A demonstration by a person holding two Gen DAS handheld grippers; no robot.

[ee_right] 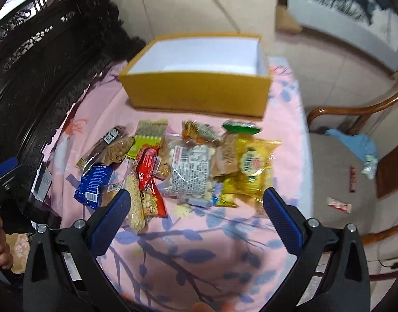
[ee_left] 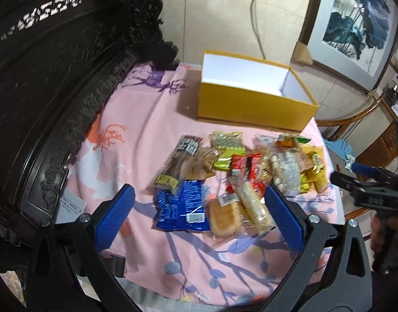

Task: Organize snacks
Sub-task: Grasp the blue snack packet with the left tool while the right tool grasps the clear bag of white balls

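Hovering wide open and empty, the left claw [ee_left: 199, 213] and right claw [ee_right: 196, 215] face a heap of snack packets [ee_right: 188, 166] on the pink-clothed worktop [ee_left: 136, 130], just before the empty yellow box [ee_right: 199, 88]. The packets overlap, so I judge a pinch may drag neighbours, or slip on crinkly film and knock one off the near edge.

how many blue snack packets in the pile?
1. The blue packet lies at the pile's near-left edge on the pink cloth, in front of the yellow box. A small blue bit shows under the yellow bags; more could be hidden beneath.
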